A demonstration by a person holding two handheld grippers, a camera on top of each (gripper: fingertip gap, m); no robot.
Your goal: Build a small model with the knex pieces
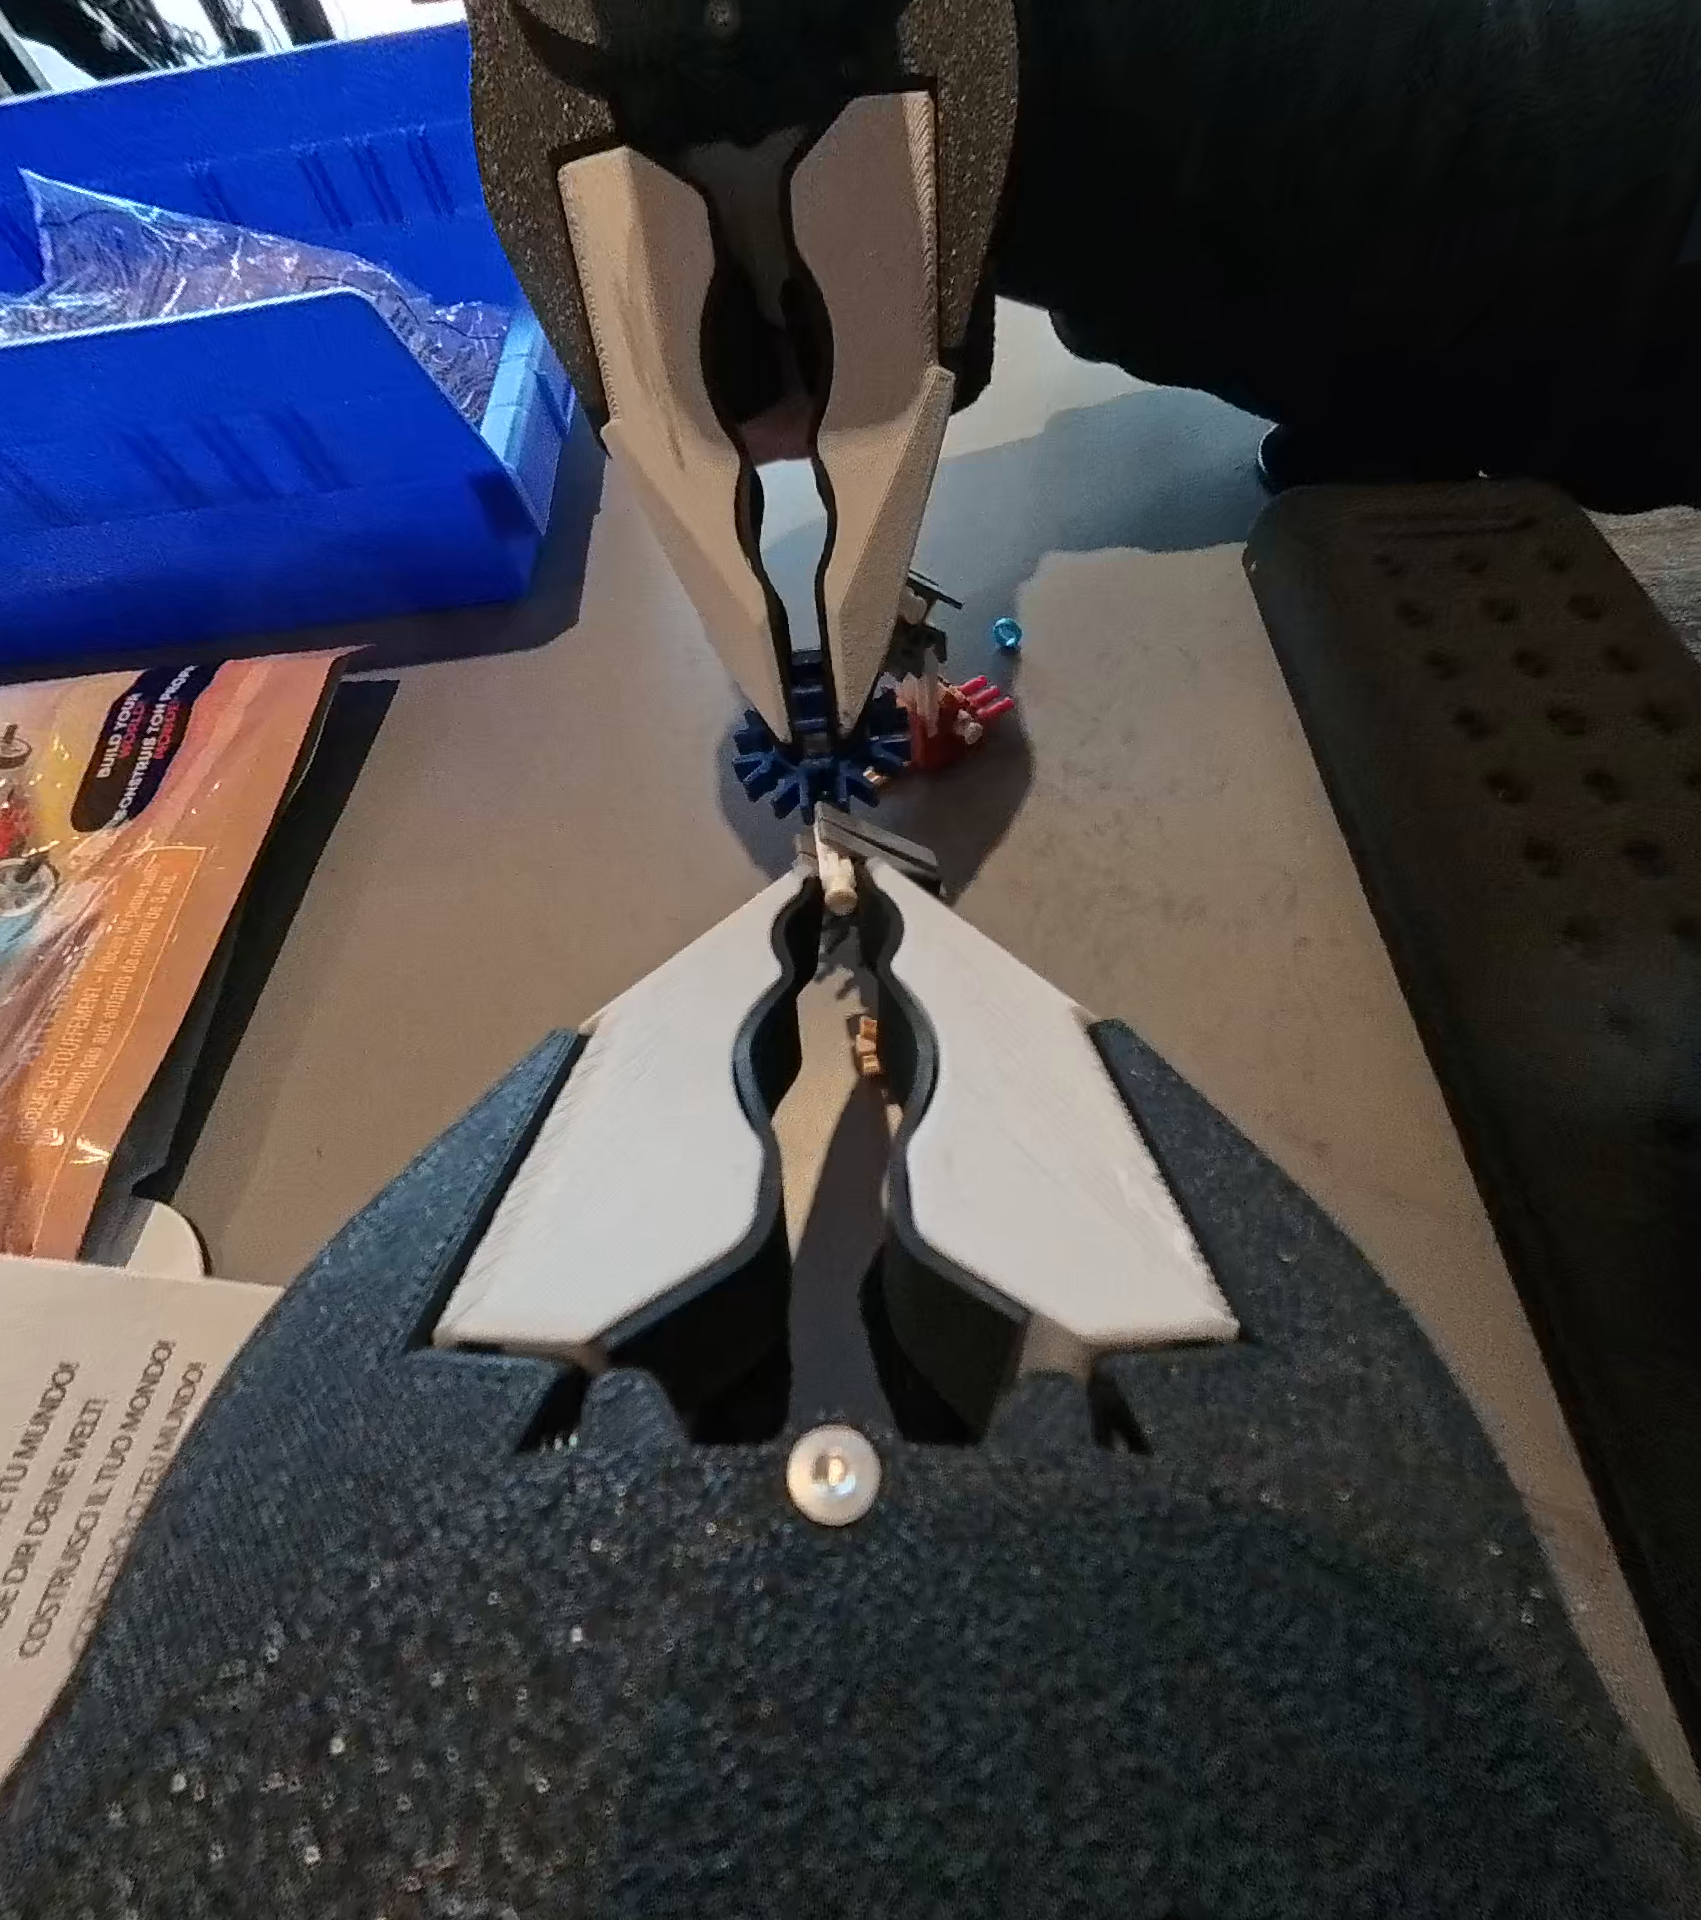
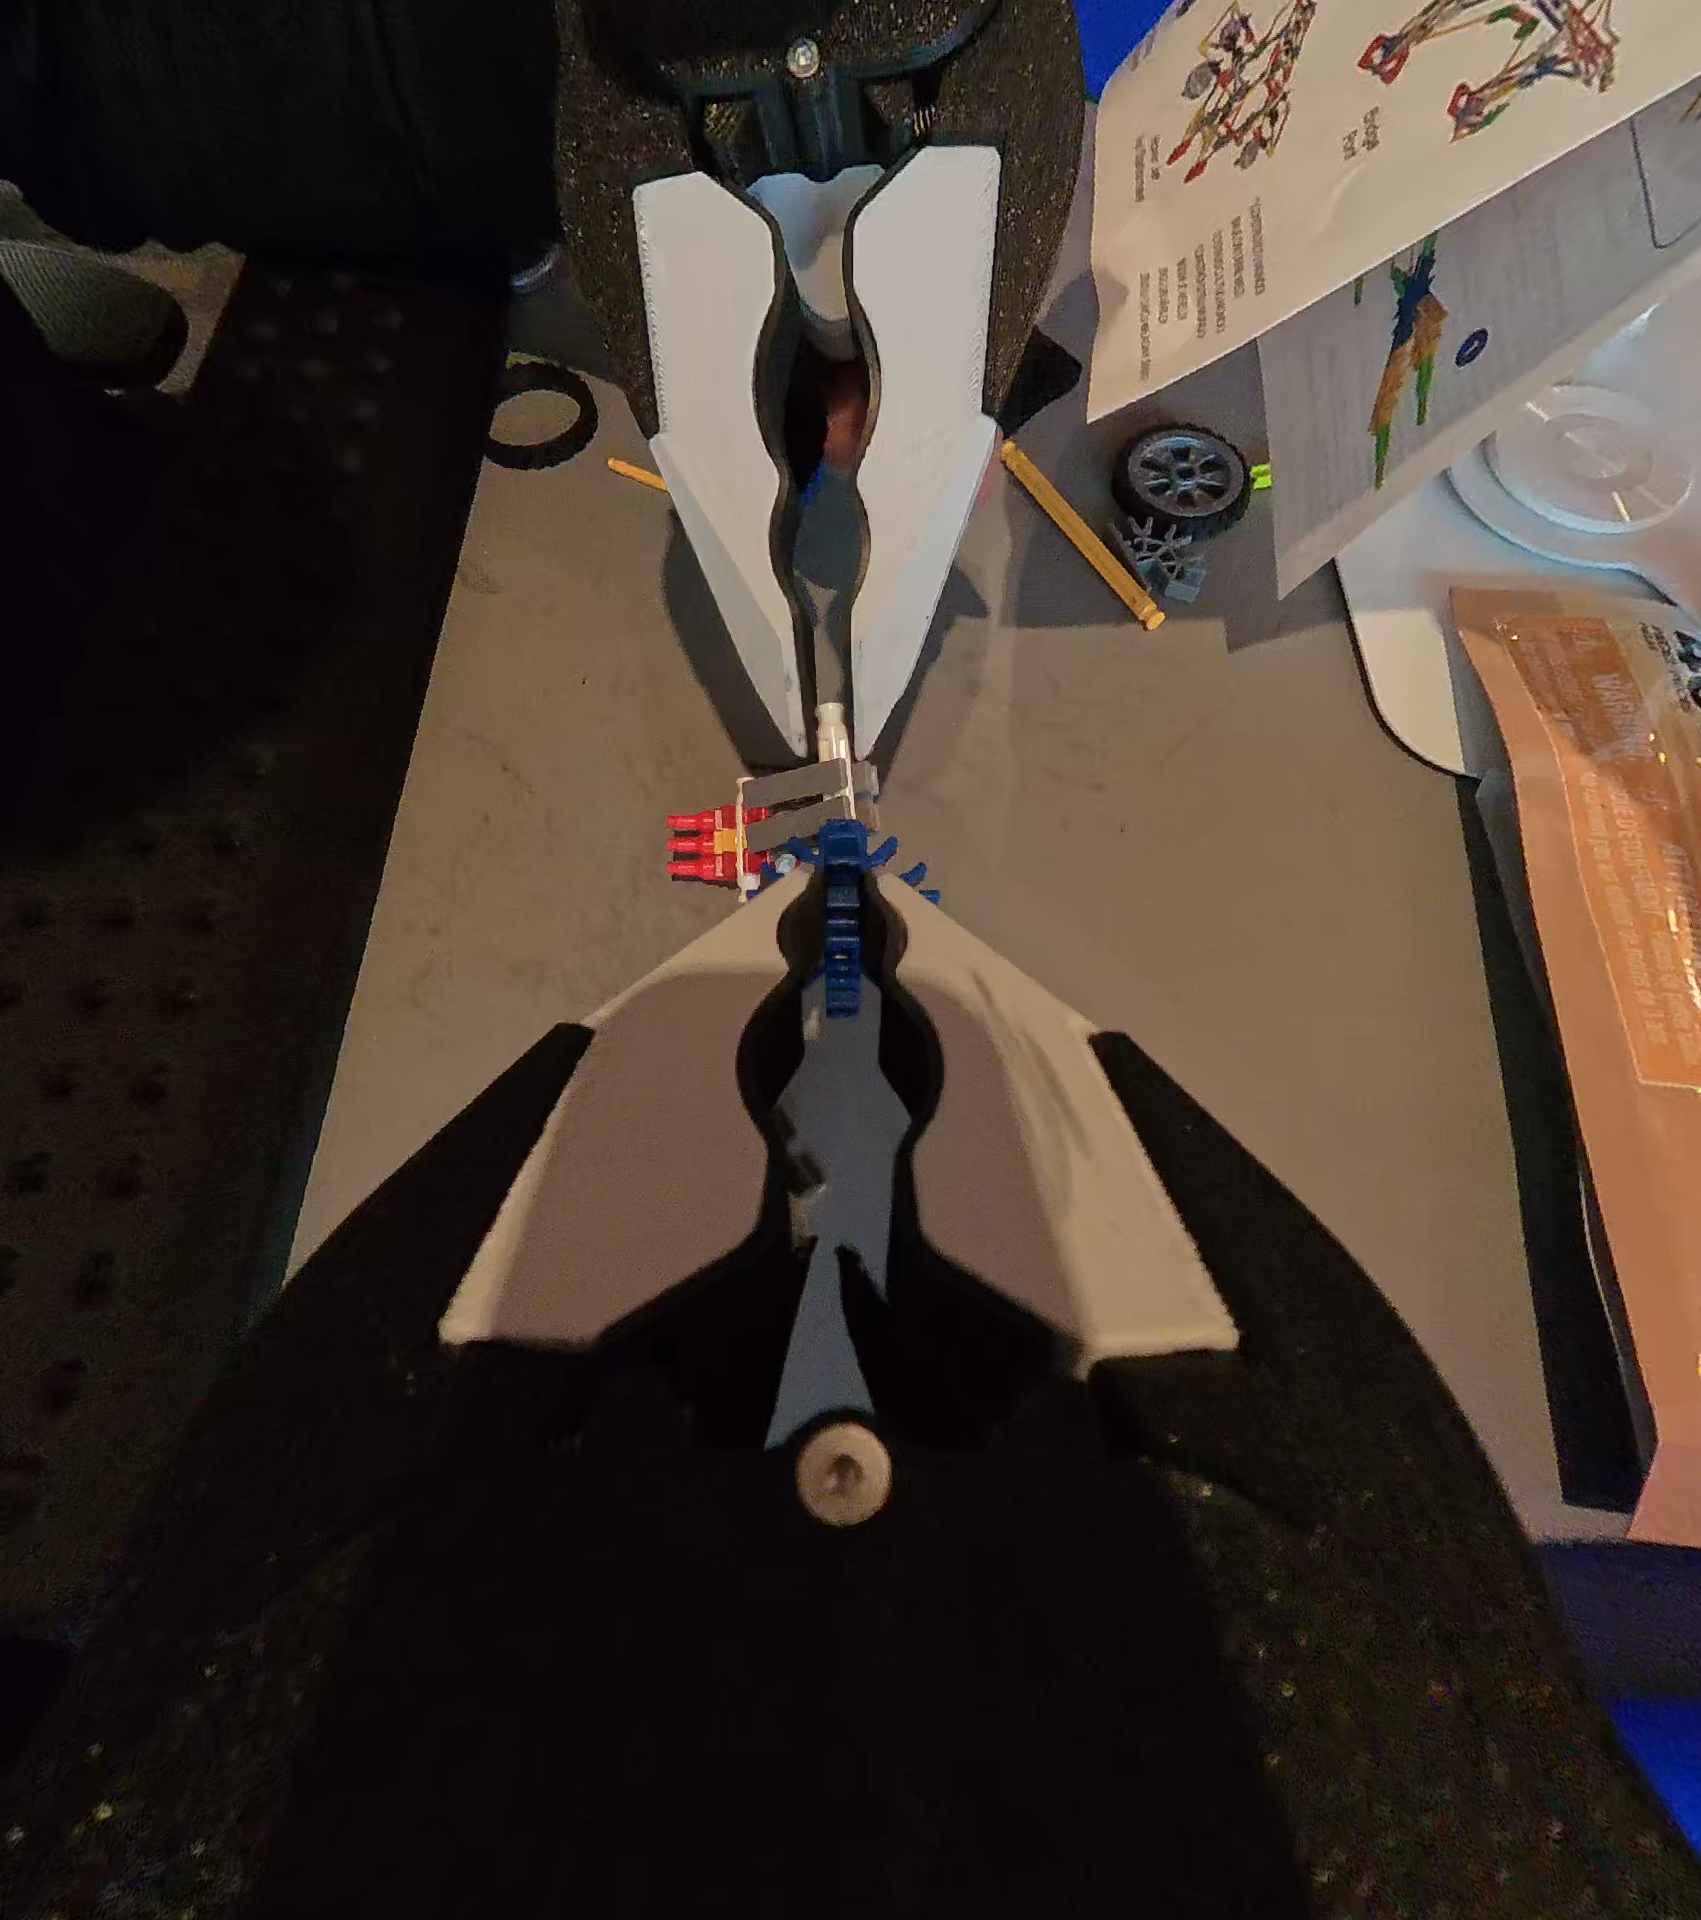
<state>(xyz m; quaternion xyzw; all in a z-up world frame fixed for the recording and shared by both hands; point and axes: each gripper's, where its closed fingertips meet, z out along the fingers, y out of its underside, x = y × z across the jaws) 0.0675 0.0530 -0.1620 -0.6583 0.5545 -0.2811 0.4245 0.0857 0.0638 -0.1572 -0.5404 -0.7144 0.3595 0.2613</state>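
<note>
two grippers meet tip to tip over a grey table [image 2: 1137, 831], each pointing straight at the other.

left gripper [image 1: 833, 883]: held low, nearly level with the table, fingers reaching forward. its jaws are drawn in to a narrow gap and pinch a short white rod [image 1: 835, 871] at the very tips. the rod joins a grey flat piece [image 2: 804, 816] of a small toy assembly.

right gripper [image 2: 841, 894]: comes in from the opposite side, tilted down toward the table. its jaws are nearly closed and clamp a blue toothed connector [image 2: 838, 935], seen edge-on between the tips in its own view. from the left view the connector shows as a blue snowflake-like disc [image 1: 810, 753] just under those tips.

assembly: sits between the two grippers, at the middle of the table. red pegs [image 2: 706, 854] stick out on one side, touching the grey piece. whether the assembly rests on the table or is lifted clear, i cannot tell.

surroundings: a blue bin [image 1: 202, 416] holding a clear bag [image 1: 233, 281] stands beyond an orange printed bag [image 1: 98, 914]. printed sheets [image 2: 1345, 187] lie near the left gripper's base, with a small wheel [image 2: 1187, 486], a grey connector [image 2: 1160, 551] and a tan rod [image 2: 1080, 530] beside them. a black perforated pad [image 1: 1532, 810] runs along the table's other edge. a small blue bead [image 1: 1006, 630] lies near the red pegs.
</note>
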